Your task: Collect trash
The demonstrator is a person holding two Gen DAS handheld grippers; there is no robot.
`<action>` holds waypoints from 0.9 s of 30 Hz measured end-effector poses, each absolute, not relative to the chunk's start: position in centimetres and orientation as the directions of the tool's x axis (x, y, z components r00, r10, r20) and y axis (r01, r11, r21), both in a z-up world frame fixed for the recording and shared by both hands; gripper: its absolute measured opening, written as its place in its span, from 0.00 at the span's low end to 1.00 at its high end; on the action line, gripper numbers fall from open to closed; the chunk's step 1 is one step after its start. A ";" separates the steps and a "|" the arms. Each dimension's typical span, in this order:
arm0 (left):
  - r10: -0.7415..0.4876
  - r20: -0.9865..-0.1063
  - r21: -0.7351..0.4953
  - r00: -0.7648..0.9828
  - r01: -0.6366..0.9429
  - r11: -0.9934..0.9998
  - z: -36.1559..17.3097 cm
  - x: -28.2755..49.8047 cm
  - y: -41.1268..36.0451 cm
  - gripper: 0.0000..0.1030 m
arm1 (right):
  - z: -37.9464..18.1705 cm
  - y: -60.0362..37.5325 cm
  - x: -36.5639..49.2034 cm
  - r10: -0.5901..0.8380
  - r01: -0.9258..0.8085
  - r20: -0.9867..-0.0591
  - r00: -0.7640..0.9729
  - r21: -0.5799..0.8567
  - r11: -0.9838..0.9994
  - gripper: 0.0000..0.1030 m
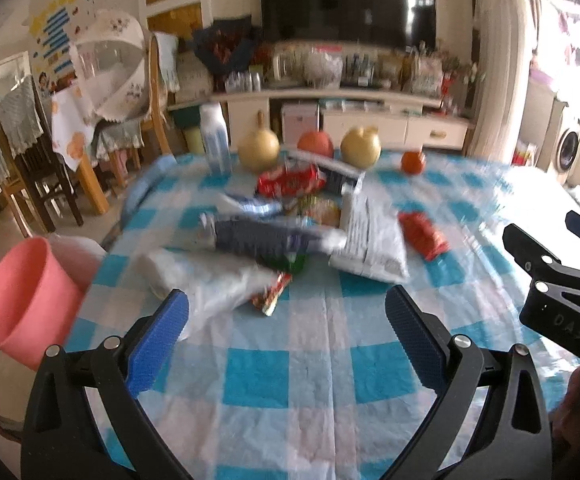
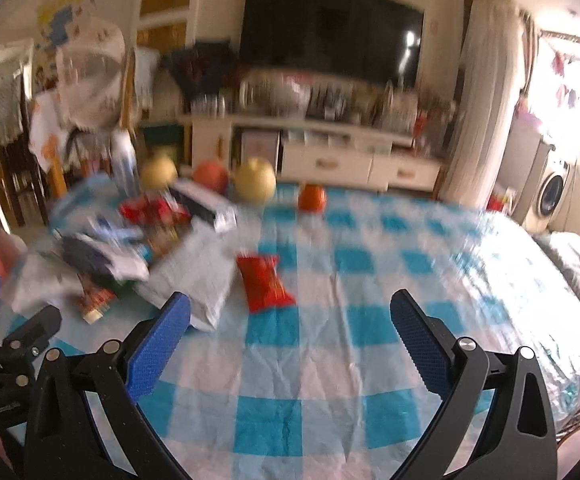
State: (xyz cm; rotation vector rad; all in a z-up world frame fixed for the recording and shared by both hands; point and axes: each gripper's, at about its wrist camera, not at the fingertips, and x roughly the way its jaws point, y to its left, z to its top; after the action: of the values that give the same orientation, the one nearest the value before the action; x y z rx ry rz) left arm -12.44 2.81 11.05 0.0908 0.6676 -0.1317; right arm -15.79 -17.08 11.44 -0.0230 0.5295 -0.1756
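Both tools, left tool (image 1: 286,316) and right tool (image 2: 290,318), gape wide and empty over the blue-checked surface (image 1: 330,360), blurred crumpled wrappers (image 1: 290,236) heaped mid-frame; a hasty grab could seemingly sweep the round fruit (image 1: 360,148) off the far edge.

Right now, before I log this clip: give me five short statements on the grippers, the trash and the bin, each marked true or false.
1. Both the left gripper and the right gripper are open and empty. True.
2. The pink bin stands in the middle of the table. False: it is off the table's left edge.
3. A red packet lies apart from the wrapper pile. True.
4. The left gripper is clamped on the white bag. False: the bag lies on the tablecloth, untouched.
5. The fruit lies nearer the grippers than the pile. False: it is beyond it.
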 end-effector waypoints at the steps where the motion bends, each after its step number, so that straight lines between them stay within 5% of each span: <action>1: -0.102 -0.604 0.033 0.791 0.152 0.988 12.2 -13.2 3.1 0.96 | 12.2 -16.8 -16.4 -0.170 0.158 -0.488 0.856 -0.065 0.985 0.96; 13: -0.124 -0.444 0.024 0.887 0.150 0.988 20.7 -19.6 5.9 0.96 | 20.2 -13.7 -24.3 -0.159 0.158 -0.335 0.929 -0.031 0.987 0.96; 27: -0.135 -0.325 0.047 0.936 0.159 0.986 24.1 -24.5 7.2 0.96 | 22.5 -12.8 -28.2 -0.138 0.145 -0.283 0.949 0.001 0.989 0.96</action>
State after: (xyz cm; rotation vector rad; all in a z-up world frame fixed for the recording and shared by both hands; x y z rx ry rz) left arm -24.51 7.15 24.11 0.0726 0.3267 -0.1503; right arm -28.24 -12.84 22.53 0.0221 0.2868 -0.1439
